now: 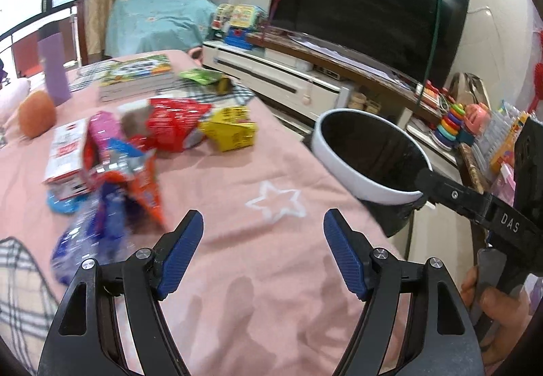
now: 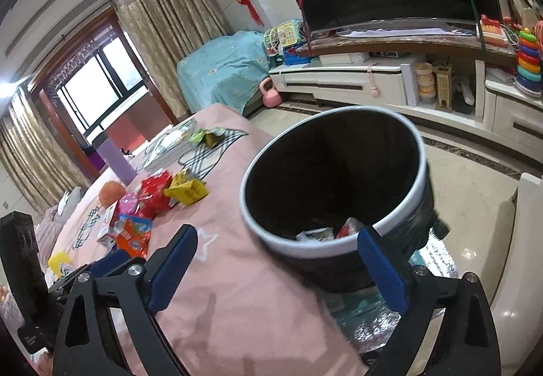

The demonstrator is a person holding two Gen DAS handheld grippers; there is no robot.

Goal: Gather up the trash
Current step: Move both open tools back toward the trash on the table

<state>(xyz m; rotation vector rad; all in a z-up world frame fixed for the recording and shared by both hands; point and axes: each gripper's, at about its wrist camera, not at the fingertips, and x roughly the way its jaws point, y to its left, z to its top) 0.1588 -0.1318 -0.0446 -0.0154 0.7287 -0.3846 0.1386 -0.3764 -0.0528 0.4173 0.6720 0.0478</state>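
Left wrist view: the left gripper (image 1: pixel 263 233) is held wide open and empty over the pink cloth (image 1: pixel 237 172), with wrappers (image 1: pixel 142 152) piled ahead-left and the bin (image 1: pixel 370 155) seen at the cloth's right edge, touched by the right gripper (image 1: pixel 424 184). Right wrist view: the right gripper's jaws are spread apart, one finger (image 2: pixel 380 267) seen against the bin's (image 2: pixel 334 186) near rim; trash (image 2: pixel 325 231) is seen inside, wrappers (image 2: pixel 152 203) lying on the cloth (image 2: pixel 237 291) to the left.

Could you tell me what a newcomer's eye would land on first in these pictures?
Probably the bin beside the pink table, black-lined, with a few scraps at its bottom. Next, the bright heap of wrappers on the table's left. Both grippers, left and right, are open and empty.
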